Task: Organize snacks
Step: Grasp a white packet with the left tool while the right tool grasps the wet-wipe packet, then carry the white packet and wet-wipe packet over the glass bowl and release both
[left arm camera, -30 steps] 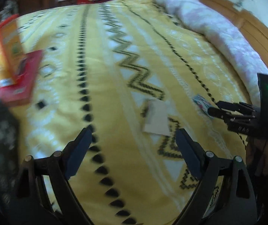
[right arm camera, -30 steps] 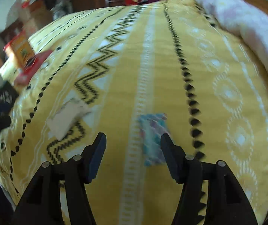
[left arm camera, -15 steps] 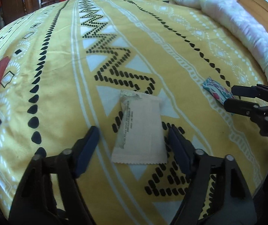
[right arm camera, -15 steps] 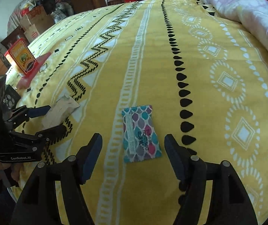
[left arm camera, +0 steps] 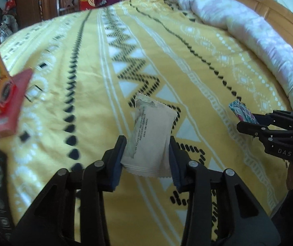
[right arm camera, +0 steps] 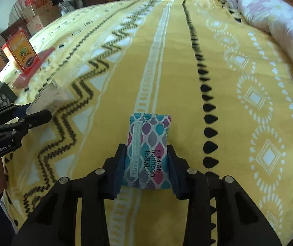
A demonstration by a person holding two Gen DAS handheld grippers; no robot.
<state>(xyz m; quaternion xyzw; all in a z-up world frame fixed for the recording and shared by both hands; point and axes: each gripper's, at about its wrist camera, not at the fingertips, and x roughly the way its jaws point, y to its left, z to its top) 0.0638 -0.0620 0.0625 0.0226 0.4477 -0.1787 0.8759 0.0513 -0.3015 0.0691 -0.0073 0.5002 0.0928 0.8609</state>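
**Two packets, one in each gripper, and the box well off to your left**

Both of your grippers are working at the near edge of the yellow patterned bedspread (right arm camera: 109, 135), pointing steeply down at it.

Your right gripper (right arm camera: 146, 164) is clamping the teal-and-pink snack packet (right arm camera: 148, 149). Its jaws are pressed against the packet's two long sides, so the packet's long axis is running straight ahead along the fingers, with the far end sticking out past the tips and seeming to lie against the cloth.

Your left gripper (left arm camera: 147, 157) is closing on the cream snack packet (left arm camera: 152, 135). The packet is sitting between the jaws, and the pads are already meeting its sides and buckling the wrapper a little. Its long axis is also running away from you, leaning slightly to the left at the far end. Judging by that crumpling, the grip is probably taking hold, but the squeeze is not finished.

Farther out on your left, near the bed's edge, the orange carton (right arm camera: 22, 51) is standing upright on the red box (left arm camera: 8, 106), which is lying flat. I cannot tell whether either one is open or what is inside. They are looking like the likely place for the snacks, and your left hand is the nearer one to them; the right would be reaching across the bed.

Beyond everything, the pink quilt (left arm camera: 238, 26) is bunched along the headboard side on your right.
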